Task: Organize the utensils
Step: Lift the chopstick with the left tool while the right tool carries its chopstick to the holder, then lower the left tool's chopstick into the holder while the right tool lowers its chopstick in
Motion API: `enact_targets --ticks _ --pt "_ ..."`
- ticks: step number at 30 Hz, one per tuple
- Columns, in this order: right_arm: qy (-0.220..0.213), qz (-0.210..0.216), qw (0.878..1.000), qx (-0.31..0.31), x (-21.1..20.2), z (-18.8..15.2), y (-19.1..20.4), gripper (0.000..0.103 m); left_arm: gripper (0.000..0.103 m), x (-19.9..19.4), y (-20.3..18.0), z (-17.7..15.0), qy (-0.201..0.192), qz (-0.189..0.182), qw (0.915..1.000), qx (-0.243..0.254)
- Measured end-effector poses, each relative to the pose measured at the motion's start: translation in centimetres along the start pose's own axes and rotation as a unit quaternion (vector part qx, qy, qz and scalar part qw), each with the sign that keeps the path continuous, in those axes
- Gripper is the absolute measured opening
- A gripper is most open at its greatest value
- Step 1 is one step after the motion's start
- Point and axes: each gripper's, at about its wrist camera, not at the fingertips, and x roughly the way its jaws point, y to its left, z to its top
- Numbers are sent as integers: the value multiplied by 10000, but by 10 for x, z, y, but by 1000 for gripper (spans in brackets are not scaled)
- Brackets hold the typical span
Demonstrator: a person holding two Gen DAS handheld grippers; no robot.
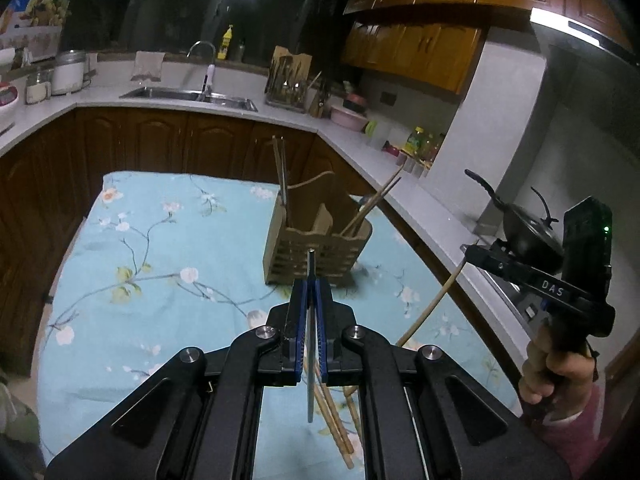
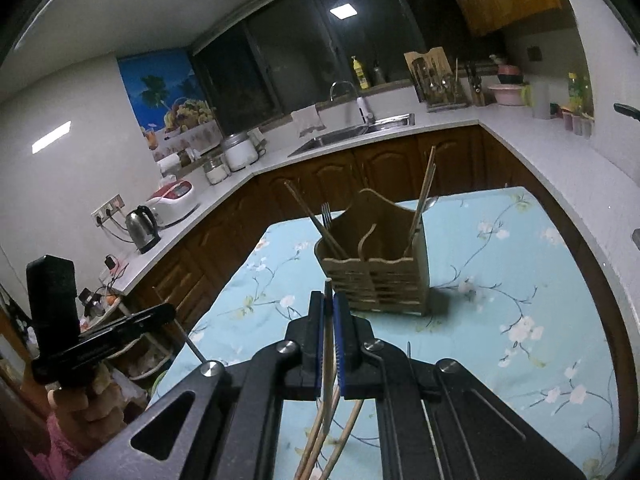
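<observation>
Your left claw was clenched on a thin grey metal utensil, which ran lengthwise between the blue pads, tip poking out ahead. Your right claw was clamped on a pale bamboo chopstick, same lengthwise hold. Both claws were up off the surface, aimed at the caddy. Loose chopsticks lay on the floral cloth right under the claws, near edge. Just past the claw tips, mid-surface, the wooden utensil caddy stood upright. Its left compartment held chopsticks and a fork; its right compartment held more chopsticks, leaning right, and what looked like a spoon. Far back were the sink and a second utensil rack on the kitchen counter.
</observation>
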Motion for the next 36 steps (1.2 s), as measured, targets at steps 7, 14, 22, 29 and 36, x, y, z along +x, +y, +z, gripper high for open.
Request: enact_targets --ticks 7,14,22,29,36 --pt "-112 -81 9999 -16 0 8 -6 5 4 -1 -2 13 -192 14 9998 45" --pt "-256 -164 9995 9 -2 20 -15 5 4 5 -2 27 -352 -21 9994 36" --pt "-699 -274 9972 60 -7 49 -23 5 4 17 -1 61 -720 -59 9974 -85" --pt "-1257 -508 9908 50 -6 97 -31 5 4 31 -3 114 -1272 67 9918 -121" --pt "-1564 -735 9848 148 16 131 -46 5 4 76 5 150 -1580 365 9864 -256"
